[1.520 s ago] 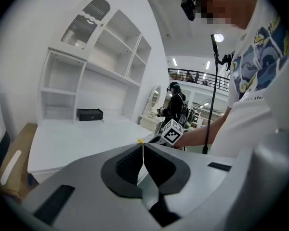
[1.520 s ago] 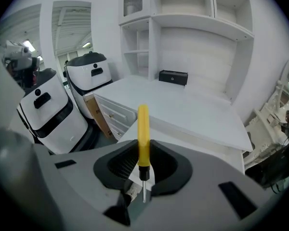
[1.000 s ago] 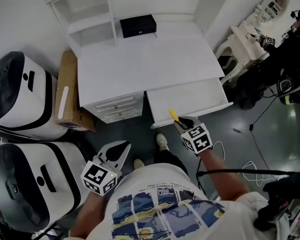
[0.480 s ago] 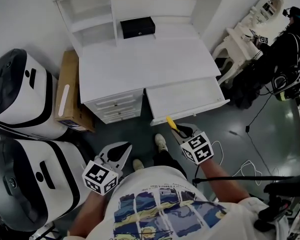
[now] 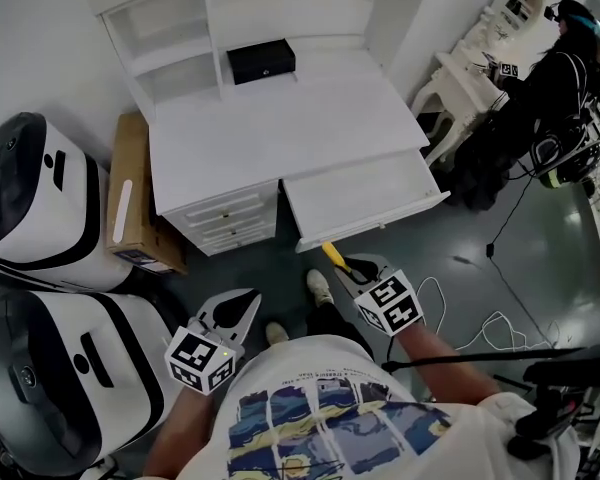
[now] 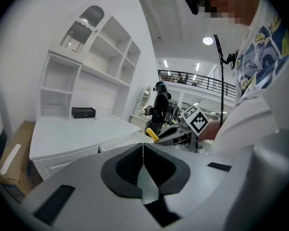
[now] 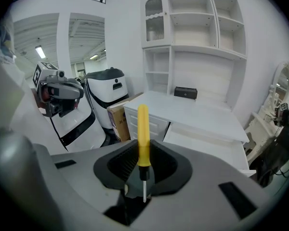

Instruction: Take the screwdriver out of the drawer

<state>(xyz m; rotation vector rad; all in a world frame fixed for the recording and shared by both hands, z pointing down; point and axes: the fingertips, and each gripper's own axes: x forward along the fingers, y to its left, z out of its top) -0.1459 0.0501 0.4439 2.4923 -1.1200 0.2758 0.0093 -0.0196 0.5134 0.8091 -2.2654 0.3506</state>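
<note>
Left gripper [image 6: 143, 162], nearest me, on the side of the drawer where the fixed drawer stack sits and well short of it: jaws pressed together, nothing between them. Idle.

Right gripper [image 7: 143, 165], just in front of the drawer's front edge: jaws partly closed and clamped on the screwdriver [image 7: 143, 134]. The pads bite the lower end of the yellow handle, by the dark collar. The handle pokes out past the jaw tips towards the drawer; the thin metal shaft points back towards the camera.

Screwdriver is out of the drawer [image 5: 370, 230], held above the floor just before its front rim.

Handling, my judgement: small, light, rigid, not fragile. The handle looks smooth and round, so it may twist or slide in the pads. The hold sits off-centre, with most of the handle hanging ahead, so I expect some pivot on quick moves. Mid-handle would be the surer place.

Beyond the drawer: the white counter [image 5: 280, 128], with a black box [image 5: 260, 60] at its back.
</note>
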